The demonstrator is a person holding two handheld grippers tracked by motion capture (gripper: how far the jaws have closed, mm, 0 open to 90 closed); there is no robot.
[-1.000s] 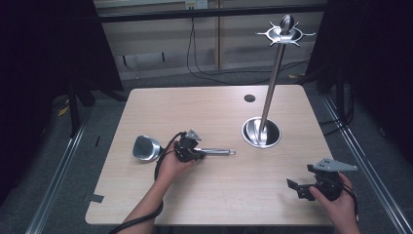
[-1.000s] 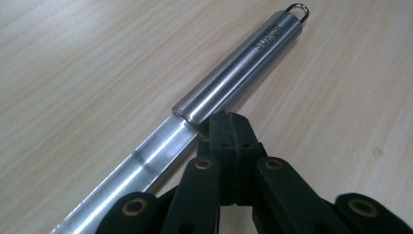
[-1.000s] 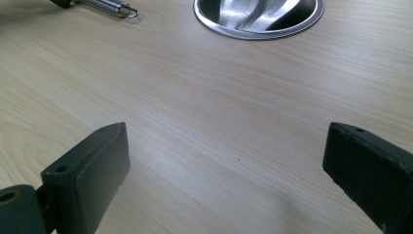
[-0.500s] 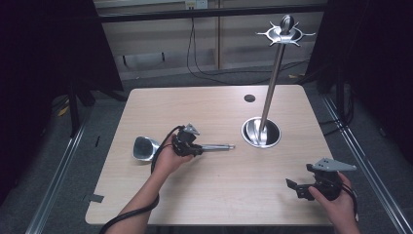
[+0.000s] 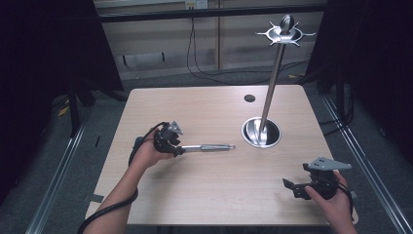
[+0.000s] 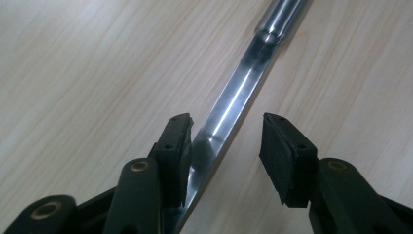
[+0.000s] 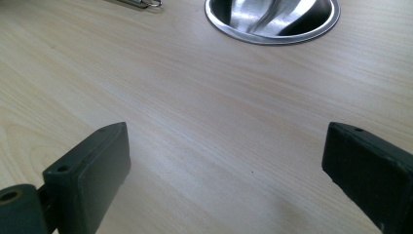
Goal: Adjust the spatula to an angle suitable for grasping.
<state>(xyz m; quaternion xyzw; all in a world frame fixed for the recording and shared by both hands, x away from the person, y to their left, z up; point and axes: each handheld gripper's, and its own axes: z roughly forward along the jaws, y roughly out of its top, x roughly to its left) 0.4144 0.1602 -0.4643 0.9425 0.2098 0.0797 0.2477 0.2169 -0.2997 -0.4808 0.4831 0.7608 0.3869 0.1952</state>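
A steel ladle lies on the wooden table; its handle points right toward the utensil stand. A hand covers the ladle's bowl. My left gripper sits over the near end of the handle. In the left gripper view the jaws are open astride the flat handle; one pad touches it and the other pad stands apart. My right gripper is held low at the front right, open wide with only bare table between its pads.
The stand has a round steel base, a tall pole and a ring of hooks on top. A small dark hole is in the table behind it. The ladle's hanging loop shows at the top of the right gripper view.
My left gripper has slid left along the ladle's handle, and the hand now covers the bowl that showed before. The ladle and the right gripper have stayed put.
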